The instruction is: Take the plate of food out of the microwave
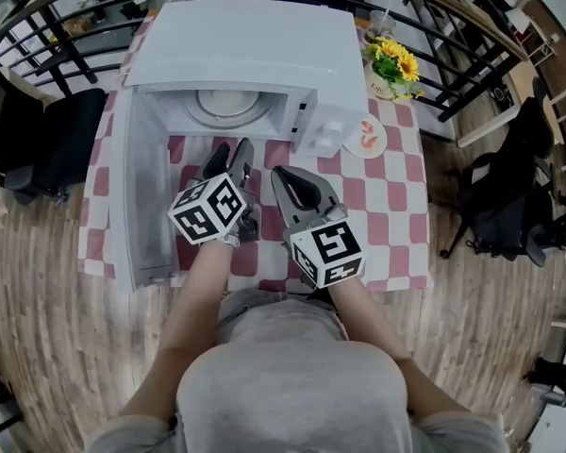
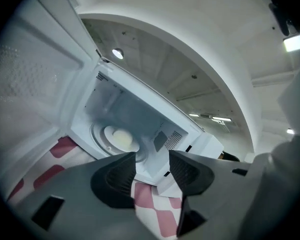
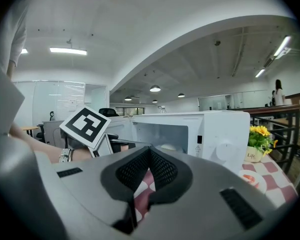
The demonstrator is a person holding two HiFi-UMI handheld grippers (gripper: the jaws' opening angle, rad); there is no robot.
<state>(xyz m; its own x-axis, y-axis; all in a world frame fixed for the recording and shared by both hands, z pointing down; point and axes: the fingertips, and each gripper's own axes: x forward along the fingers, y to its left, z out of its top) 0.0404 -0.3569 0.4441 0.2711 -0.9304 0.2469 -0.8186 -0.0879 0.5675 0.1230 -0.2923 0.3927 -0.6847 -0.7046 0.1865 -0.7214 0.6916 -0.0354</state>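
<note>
The round white plate point(image 1: 228, 105) with a pale, low mound of food lies inside the white box-shaped microwave point(image 1: 264, 45), straight ahead of both grippers and clearly apart from them. The microwave's white door point(image 1: 143, 196) stands wide open, to the left of the left gripper.

What kind of food it is I cannot tell; it looks only like a smooth cream-coloured heap. In the head view the front frame of the microwave cuts off the near part of the plate. In the left gripper view the left jaw covers its lower edge. In the right gripper view only the top of the heap shows above the jaws.

The left gripper point(image 1: 230, 154) has its jaws partly apart. Nothing stands between them; through the gap one sees the red-and-white checked cloth point(image 2: 150, 204) on the desk and the lower front of the microwave. The right gripper point(image 1: 283, 176) has its jaws pressed together at the tips and holds nothing.

To the right of the right gripper, beside the microwave, are a small white plate point(image 1: 366, 137) with something orange-red and a pot of yellow flowers point(image 1: 394, 64).
</note>
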